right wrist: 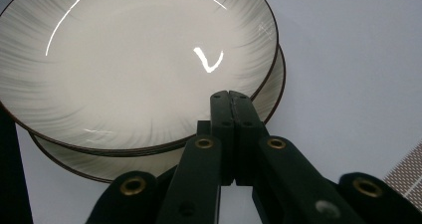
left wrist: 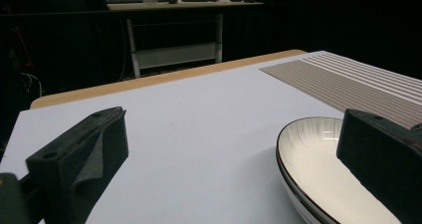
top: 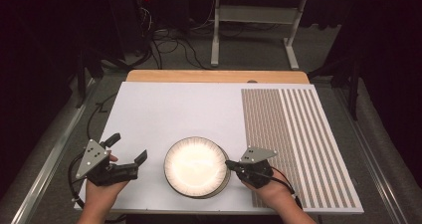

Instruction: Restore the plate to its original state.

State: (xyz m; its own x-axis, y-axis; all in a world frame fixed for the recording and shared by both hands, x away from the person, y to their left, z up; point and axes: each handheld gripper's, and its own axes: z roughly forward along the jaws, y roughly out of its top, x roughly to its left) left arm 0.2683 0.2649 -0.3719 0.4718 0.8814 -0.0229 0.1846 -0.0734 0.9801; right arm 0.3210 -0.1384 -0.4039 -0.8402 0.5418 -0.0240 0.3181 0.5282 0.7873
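Note:
Two pale plates with dark rims are stacked near the front middle of the white board; the upper plate (top: 194, 165) (right wrist: 134, 59) sits a little off-centre on the lower plate (right wrist: 272, 87). My right gripper (top: 230, 164) (right wrist: 230, 98) is shut, jaws pressed together, its tips over the upper plate's right rim with nothing visible between them. Left of the stack my left gripper (top: 128, 148) (left wrist: 232, 119) stands wide open and empty above the board. In the left gripper view the plates (left wrist: 313, 164) lie just inside the right-hand jaw.
The white board (top: 169, 109) covers a wooden table (top: 214, 76). A brown-and-white striped mat (top: 298, 129) (left wrist: 348, 79) takes up the board's right part. Behind the table are a white-legged desk (top: 254, 15) and floor cables (top: 169, 45).

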